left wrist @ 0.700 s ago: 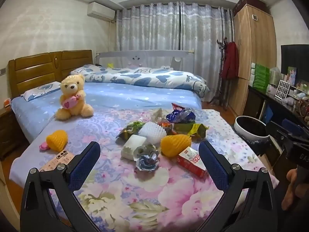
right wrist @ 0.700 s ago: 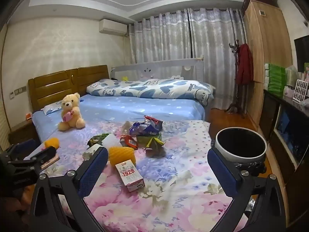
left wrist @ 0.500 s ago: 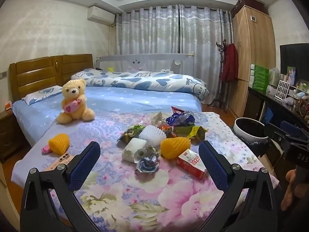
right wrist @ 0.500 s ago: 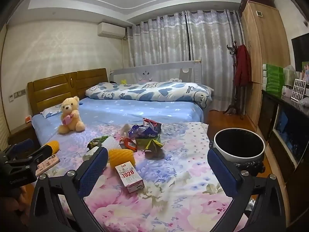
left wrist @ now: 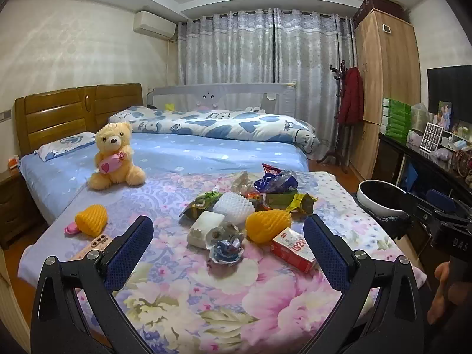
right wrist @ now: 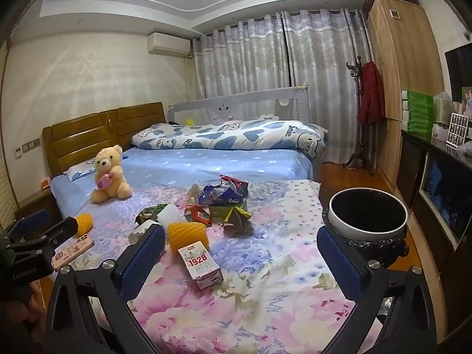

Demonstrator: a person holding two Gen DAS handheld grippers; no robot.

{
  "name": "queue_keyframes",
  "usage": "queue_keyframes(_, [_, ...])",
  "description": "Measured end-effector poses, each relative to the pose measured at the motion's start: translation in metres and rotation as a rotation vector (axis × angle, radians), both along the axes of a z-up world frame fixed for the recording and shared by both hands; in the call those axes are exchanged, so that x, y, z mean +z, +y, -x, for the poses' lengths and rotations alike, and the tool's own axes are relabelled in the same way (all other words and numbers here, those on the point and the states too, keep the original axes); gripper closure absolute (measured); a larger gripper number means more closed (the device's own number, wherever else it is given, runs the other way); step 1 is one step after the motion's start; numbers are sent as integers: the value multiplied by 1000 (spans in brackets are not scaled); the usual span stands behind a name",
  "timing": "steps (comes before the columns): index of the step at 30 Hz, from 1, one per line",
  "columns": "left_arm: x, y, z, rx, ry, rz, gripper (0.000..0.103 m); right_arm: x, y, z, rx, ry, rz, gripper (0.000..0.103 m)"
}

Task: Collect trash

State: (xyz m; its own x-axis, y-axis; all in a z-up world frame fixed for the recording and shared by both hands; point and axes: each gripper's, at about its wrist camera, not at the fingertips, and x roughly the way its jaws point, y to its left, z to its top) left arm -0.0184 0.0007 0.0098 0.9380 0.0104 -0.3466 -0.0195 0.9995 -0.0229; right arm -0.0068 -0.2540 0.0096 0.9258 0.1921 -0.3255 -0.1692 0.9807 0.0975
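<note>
A pile of trash lies mid-bed on the floral blanket: a red-and-white "1928" carton, a yellow foam net, a white foam net, a crumpled foil wrapper, a white box and snack wrappers. A white bin with a black liner stands right of the bed. My left gripper is open and empty, short of the pile. My right gripper is open and empty, near the carton.
A teddy bear sits at the left. A second yellow foam net and a pink phone lie near the left edge. A rolled quilt lies at the back. A wardrobe and dark sideboard line the right wall.
Both cameras have shifted slightly, and the view has tipped a little upward. Both grippers stay open and nothing on the bed has moved.
</note>
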Motion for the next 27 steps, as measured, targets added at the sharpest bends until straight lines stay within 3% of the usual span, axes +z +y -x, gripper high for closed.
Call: queue_keyframes(27, [-4,3,-1,-8,6,5,0,-1,3,-1,29,6,-14,0])
